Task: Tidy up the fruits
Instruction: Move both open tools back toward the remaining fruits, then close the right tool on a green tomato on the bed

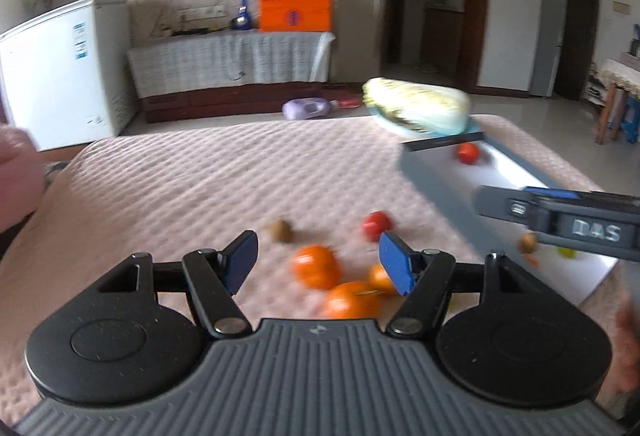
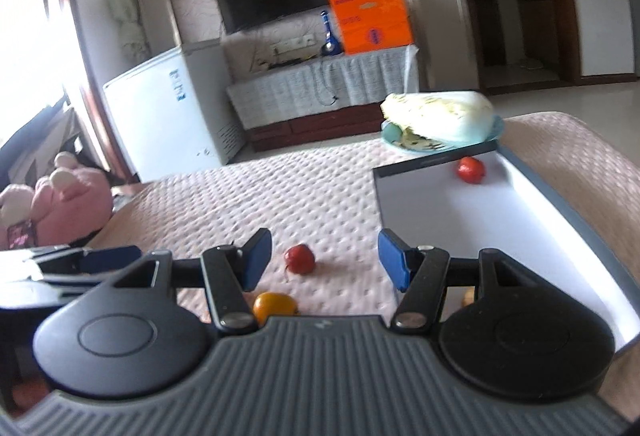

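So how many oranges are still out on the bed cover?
3, clustered between the left tongs: one orange, a nearer one, and a third half hidden behind the blue pad.

Two wrist fisheyes, low over bed (image 1: 200,176), angled down, sharing tray (image 2: 560,204)

Each gripper, left gripper (image 1: 318,260) and right gripper (image 2: 324,258), has a ribbed grey body, two round black discs and black linkage arms with silver pivot screws. Fingers (image 1: 242,260) carry flat blue pads. The right gripper's side reads "DAS" in white.

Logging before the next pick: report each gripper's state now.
Left gripper: open, holding nothing.
Right gripper: open, holding nothing.
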